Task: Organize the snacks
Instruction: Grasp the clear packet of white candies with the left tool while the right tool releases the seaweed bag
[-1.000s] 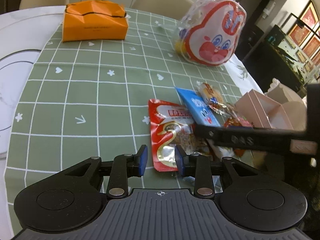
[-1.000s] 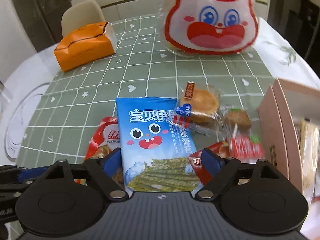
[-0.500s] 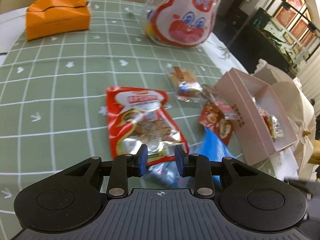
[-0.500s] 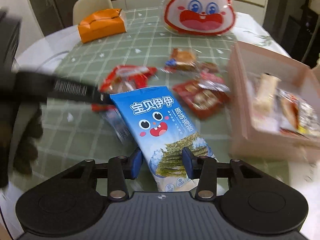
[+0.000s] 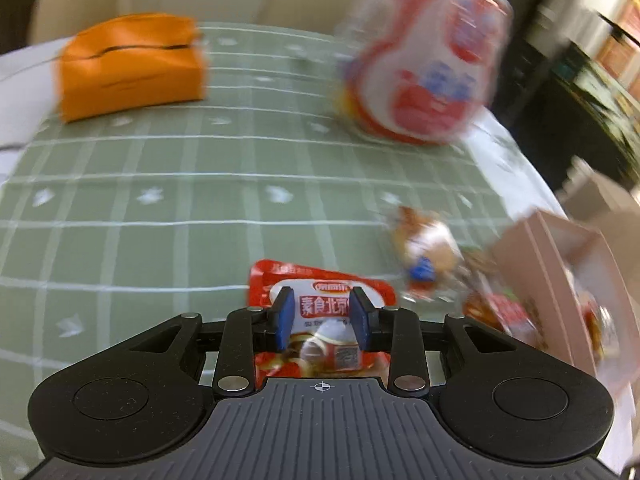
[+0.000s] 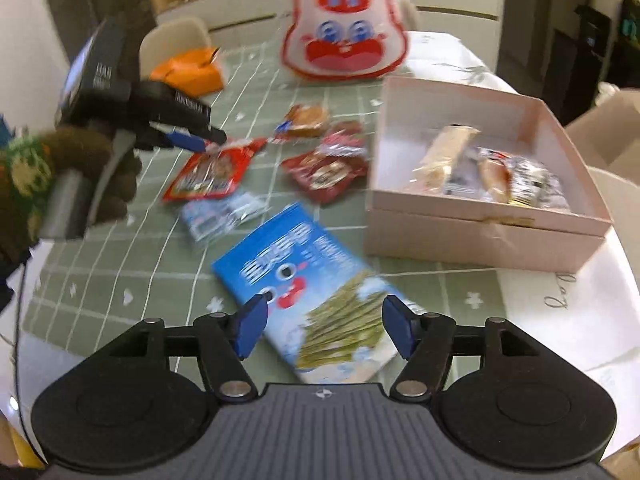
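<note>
My left gripper (image 5: 320,322) is over the red snack pouch (image 5: 322,308) on the green checked cloth, jaws partly open astride it; whether they grip it is unclear. It also shows in the right wrist view (image 6: 188,136) at the pouch (image 6: 212,170). My right gripper (image 6: 324,330) is open, and the blue seaweed packet (image 6: 308,280) lies loose on the cloth between its fingers. The pink box (image 6: 480,216) holds several wrapped snacks. A small cake pack (image 6: 306,118), a dark red packet (image 6: 326,170) and a clear blue-white wrapper (image 6: 216,218) lie between.
A rabbit-face snack bag (image 6: 346,38) stands at the back of the table, also blurred in the left wrist view (image 5: 428,60). An orange tissue box (image 5: 128,68) sits back left. A cardboard box (image 6: 612,136) is at the right. Chairs stand behind the table.
My right gripper has opened and let go of the blue seaweed packet, which now lies on the cloth. My left gripper has moved onto the red pouch; its view is blurred by motion.
</note>
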Action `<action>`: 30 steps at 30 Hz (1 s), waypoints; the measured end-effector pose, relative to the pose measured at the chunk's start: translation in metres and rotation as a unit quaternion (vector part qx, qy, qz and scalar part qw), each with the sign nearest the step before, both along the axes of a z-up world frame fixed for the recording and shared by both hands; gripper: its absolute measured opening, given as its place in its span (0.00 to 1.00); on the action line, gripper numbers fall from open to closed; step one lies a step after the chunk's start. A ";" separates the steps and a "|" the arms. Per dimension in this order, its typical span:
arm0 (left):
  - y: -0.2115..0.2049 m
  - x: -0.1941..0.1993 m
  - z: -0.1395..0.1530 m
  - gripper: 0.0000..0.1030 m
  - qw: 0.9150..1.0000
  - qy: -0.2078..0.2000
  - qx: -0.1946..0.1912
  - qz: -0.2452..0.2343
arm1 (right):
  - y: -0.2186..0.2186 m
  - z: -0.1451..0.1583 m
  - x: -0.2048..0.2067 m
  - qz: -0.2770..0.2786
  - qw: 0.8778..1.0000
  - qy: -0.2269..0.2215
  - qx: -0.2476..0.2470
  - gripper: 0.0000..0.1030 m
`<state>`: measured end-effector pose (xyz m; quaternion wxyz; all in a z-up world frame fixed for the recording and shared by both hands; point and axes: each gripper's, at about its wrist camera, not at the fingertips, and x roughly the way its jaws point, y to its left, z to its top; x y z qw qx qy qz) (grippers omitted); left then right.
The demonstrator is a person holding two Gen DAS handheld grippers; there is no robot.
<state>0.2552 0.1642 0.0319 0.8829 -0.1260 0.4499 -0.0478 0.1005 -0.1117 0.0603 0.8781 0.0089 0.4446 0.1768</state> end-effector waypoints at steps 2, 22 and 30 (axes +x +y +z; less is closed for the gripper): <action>-0.014 -0.003 0.001 0.34 0.999 0.005 -0.001 -0.049 | -0.007 -0.002 0.004 -0.001 1.000 0.005 0.011 0.67; -0.010 -0.110 0.023 0.34 0.999 -0.008 0.010 -0.034 | -0.013 -0.039 0.021 0.031 0.999 0.023 -0.010 0.82; -0.058 -0.129 0.010 0.53 0.978 -0.002 0.118 -0.175 | -0.015 -0.043 0.012 0.020 1.000 0.003 -0.008 0.84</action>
